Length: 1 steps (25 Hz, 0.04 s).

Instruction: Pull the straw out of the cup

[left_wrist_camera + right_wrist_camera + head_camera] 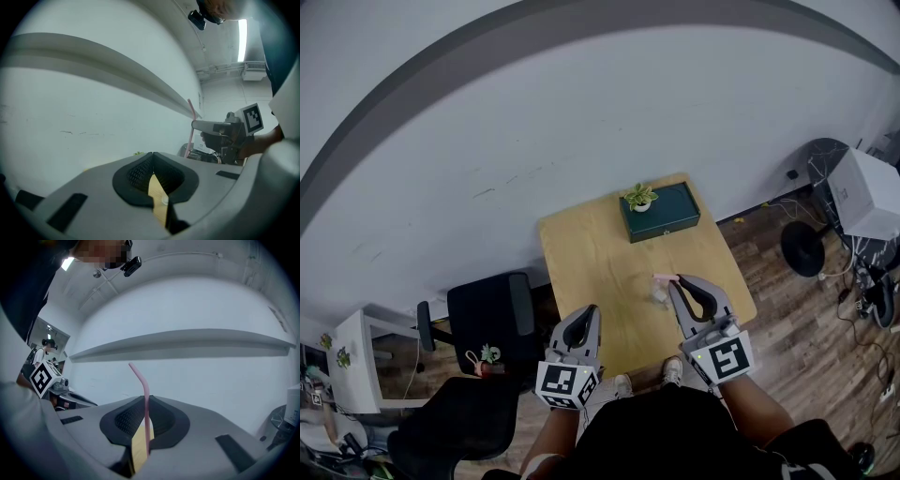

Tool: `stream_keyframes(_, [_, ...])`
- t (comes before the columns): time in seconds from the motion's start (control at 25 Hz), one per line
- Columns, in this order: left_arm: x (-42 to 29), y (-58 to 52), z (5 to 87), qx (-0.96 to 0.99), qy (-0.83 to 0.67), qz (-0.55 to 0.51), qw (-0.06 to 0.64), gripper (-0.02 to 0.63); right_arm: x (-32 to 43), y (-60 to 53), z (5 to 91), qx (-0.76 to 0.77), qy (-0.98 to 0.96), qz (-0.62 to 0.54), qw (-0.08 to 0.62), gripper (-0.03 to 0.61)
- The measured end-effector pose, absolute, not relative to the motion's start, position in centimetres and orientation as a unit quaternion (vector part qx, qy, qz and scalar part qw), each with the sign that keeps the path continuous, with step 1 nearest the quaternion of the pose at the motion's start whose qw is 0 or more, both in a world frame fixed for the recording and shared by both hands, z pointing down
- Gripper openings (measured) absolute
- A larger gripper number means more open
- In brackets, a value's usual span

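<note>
Person stands at a small wooden table (591,253) by a white wall, seen from the head view. At the far side of the table lies a dark green box (661,211) with a little potted plant (639,197) on it. A clear cup (659,294) stands near the right edge, and the right gripper (680,284) reaches to it, with the pink straw (664,277) at its tips. The left gripper (593,311) hangs apart from the cup, over the near edge. In the left gripper view its jaws (152,154) are pressed together with nothing between them. The straw (189,126) is seen upright in the right gripper (194,124); its lower end is hidden, so I cannot tell if it is inside the cup. In the right gripper view the jaws (145,399) are closed tight on the straw (140,376), whose bent top rises above them.
</note>
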<state>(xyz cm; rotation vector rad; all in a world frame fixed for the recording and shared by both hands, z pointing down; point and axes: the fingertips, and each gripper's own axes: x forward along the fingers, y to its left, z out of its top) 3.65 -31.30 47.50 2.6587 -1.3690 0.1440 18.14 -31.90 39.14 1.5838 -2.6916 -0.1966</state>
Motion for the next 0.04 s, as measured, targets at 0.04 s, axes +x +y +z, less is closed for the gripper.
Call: stream_keyframes(0.04, [3.65,-31.31,47.51,0.886,-0.456,0.048,0.074,0.018,18.1,-31.93,39.14,0.506,-0.861,-0.063,0.006,0.046])
